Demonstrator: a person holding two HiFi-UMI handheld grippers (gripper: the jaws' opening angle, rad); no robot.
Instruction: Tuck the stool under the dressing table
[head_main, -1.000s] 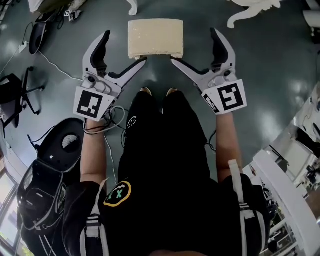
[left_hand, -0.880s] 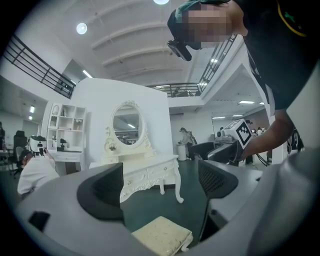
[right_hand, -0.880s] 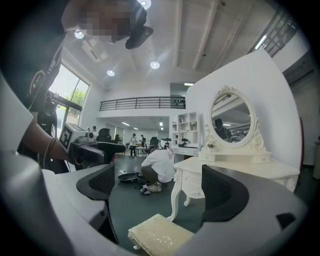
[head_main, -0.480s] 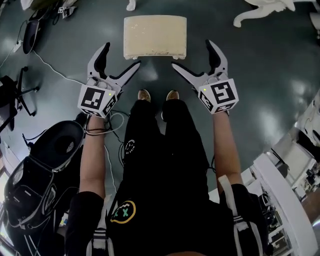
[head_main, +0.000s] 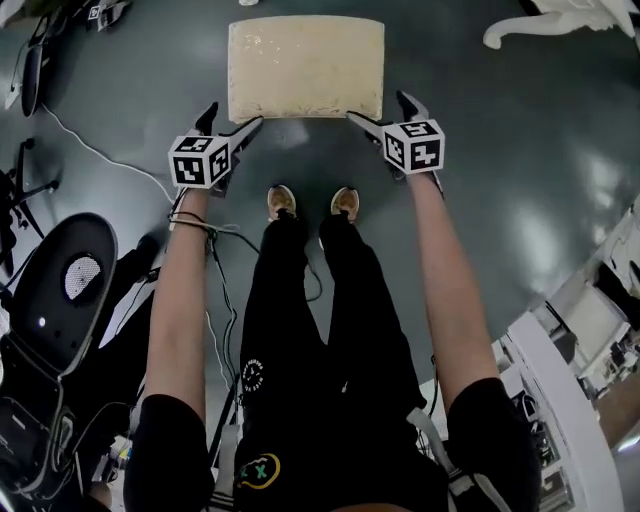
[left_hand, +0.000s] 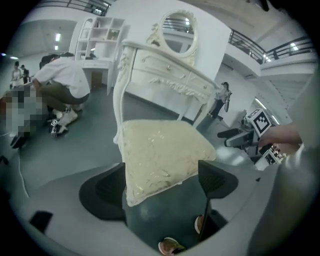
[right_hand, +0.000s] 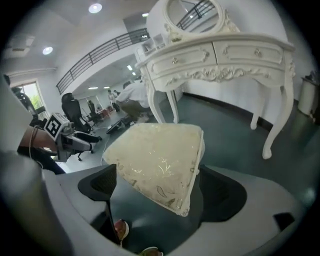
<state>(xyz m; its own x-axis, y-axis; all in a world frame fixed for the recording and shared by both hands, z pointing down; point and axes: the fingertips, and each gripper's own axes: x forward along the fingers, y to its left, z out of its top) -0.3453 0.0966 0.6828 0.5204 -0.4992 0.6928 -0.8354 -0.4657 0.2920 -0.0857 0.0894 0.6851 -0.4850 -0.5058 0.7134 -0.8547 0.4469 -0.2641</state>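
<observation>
The left gripper and right gripper are pale grey with black pads, and each bears a cube of black-and-white square markers. A thin cable loops at the left wrist. The person wears a black short-sleeved shirt with a yellow-ringed emblem and white stripes. The trousers are black with a round white logo, and the shoes are tan.

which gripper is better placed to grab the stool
Right gripper, marginally: a near corner of the cream cushioned stool sits deeper between its open jaws. The left gripper also straddles a corner, open, so both look usable.
</observation>
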